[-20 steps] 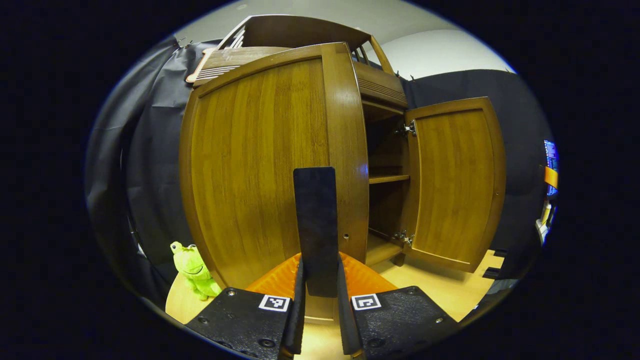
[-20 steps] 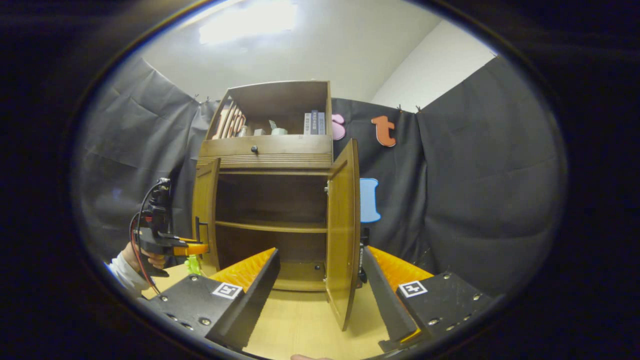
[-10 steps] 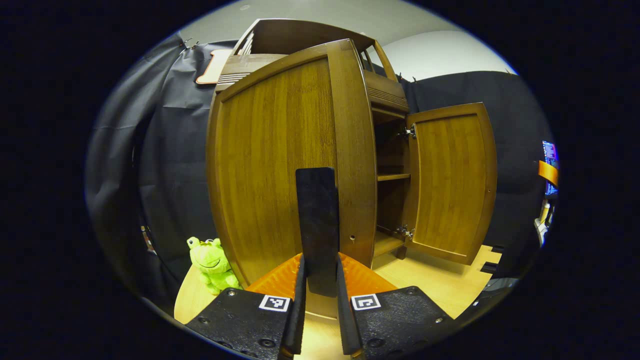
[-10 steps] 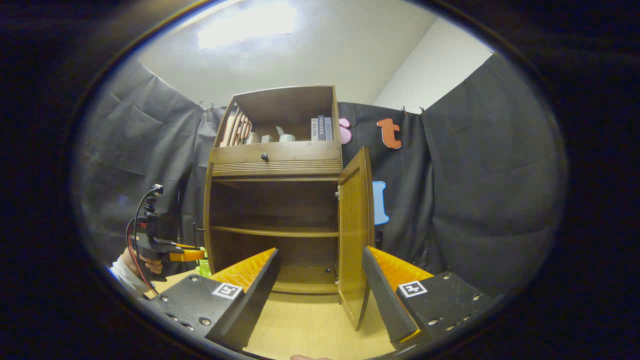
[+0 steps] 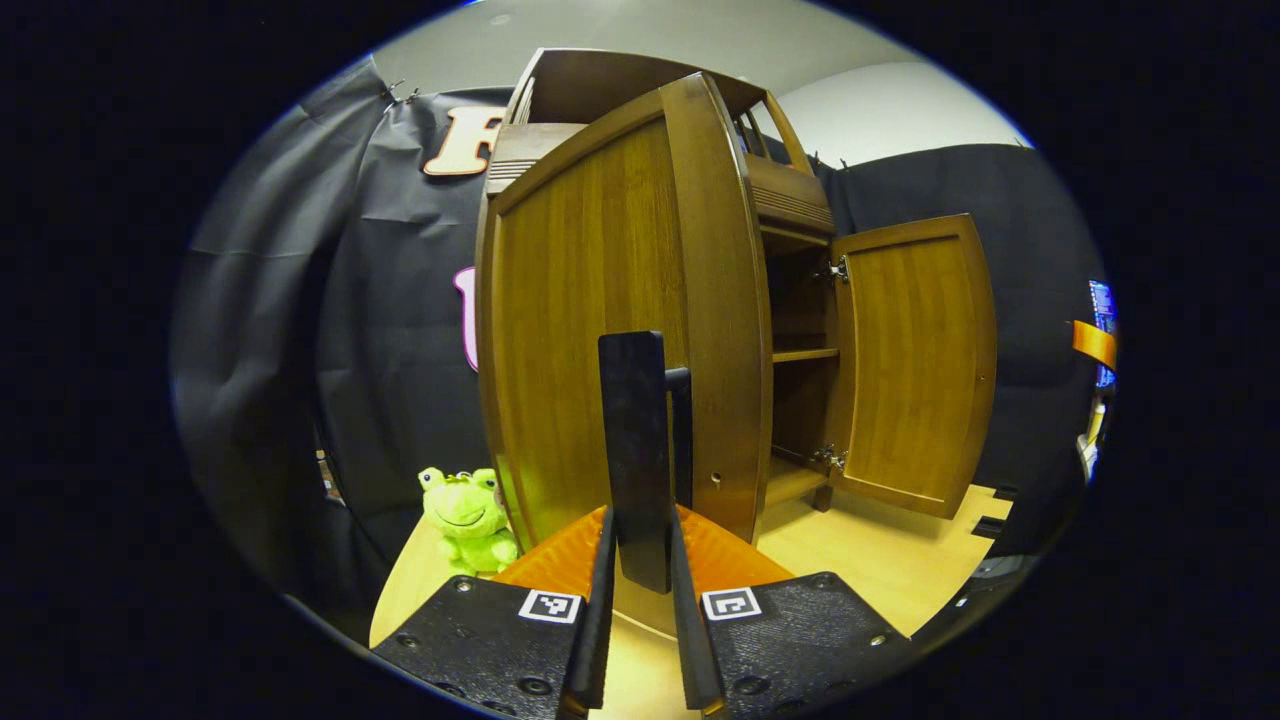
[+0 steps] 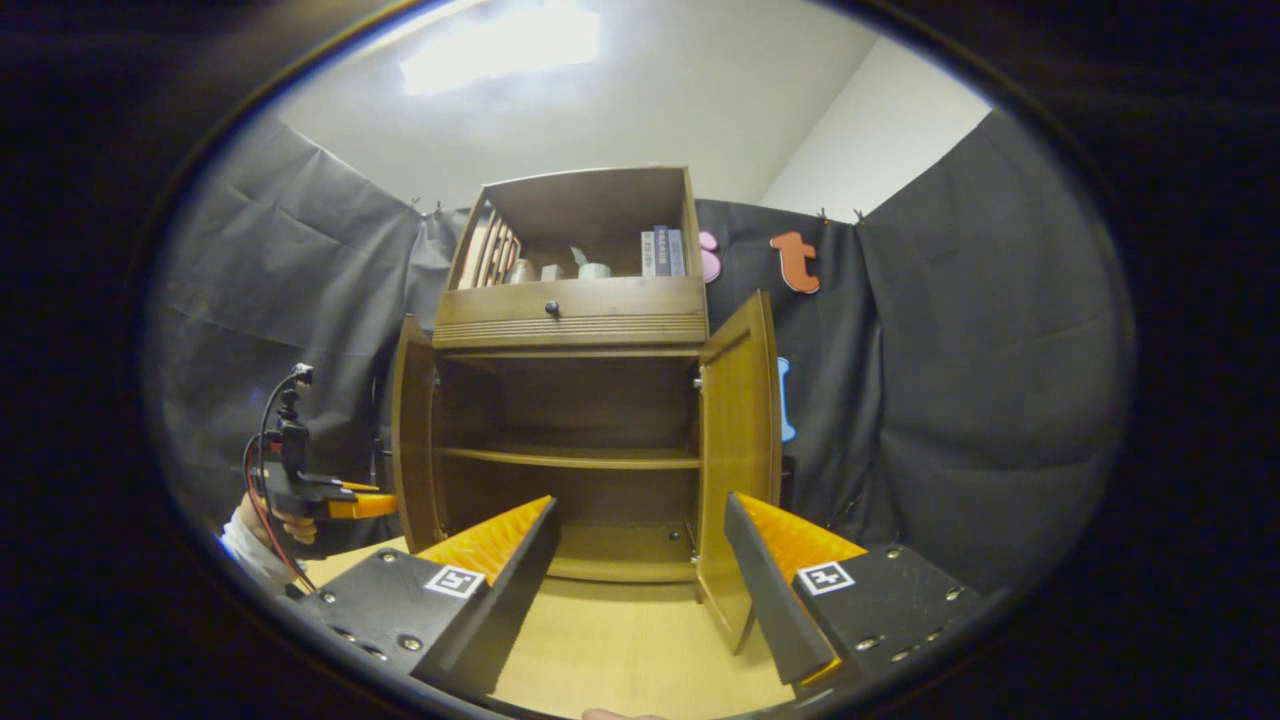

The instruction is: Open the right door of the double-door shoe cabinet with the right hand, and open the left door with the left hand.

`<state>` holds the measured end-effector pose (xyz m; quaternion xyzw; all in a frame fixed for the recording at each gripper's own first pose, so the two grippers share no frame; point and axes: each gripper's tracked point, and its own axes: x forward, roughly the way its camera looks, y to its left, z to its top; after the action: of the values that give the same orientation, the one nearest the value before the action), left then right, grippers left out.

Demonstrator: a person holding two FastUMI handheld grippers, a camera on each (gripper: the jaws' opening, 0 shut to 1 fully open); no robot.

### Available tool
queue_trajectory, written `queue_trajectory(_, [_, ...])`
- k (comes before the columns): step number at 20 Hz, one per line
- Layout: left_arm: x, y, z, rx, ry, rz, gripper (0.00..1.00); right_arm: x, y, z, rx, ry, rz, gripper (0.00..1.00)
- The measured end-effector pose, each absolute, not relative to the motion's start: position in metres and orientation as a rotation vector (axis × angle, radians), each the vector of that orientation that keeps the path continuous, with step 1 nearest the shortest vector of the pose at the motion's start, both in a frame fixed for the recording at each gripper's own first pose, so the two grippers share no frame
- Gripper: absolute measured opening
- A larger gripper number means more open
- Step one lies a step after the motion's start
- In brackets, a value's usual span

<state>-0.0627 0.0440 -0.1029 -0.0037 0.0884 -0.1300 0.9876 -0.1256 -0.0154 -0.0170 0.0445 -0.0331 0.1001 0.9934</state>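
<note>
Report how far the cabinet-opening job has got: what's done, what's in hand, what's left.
Done: the right door stands swung wide, and the right gripper is open and clear of it. In hand: the left gripper is shut on the left door's handle, with the left door swung well out from the cabinet, whose shelf shows. Left: at most a little more swing, then letting go of the handle.

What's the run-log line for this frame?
left gripper: shut on black bar handle | brown wooden left door: open | right gripper: open, free | right door: open
</note>
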Motion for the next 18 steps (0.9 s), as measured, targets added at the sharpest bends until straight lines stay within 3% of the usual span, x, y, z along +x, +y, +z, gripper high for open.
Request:
queue_trajectory(4, [-0.064,0.075,-0.106,0.004,0.178,-0.192,0.29,-0.125,-0.002,-0.017,0.087,-0.067,0.218,0.98])
queue_trajectory(12, [-0.062,0.137,-0.109,-0.015,0.17,-0.084,0.11,-0.125,0.029,-0.019,0.05,-0.061,0.264,0.98])
queue_trajectory(14, [-0.062,0.145,-0.109,-0.041,0.165,-0.1,0.06,-0.123,0.034,-0.023,0.033,-0.051,0.263,0.98])
queue_trajectory(18, [-0.064,0.155,-0.109,-0.059,0.162,-0.139,0.06,-0.115,0.035,-0.031,0.033,-0.026,0.239,0.98])
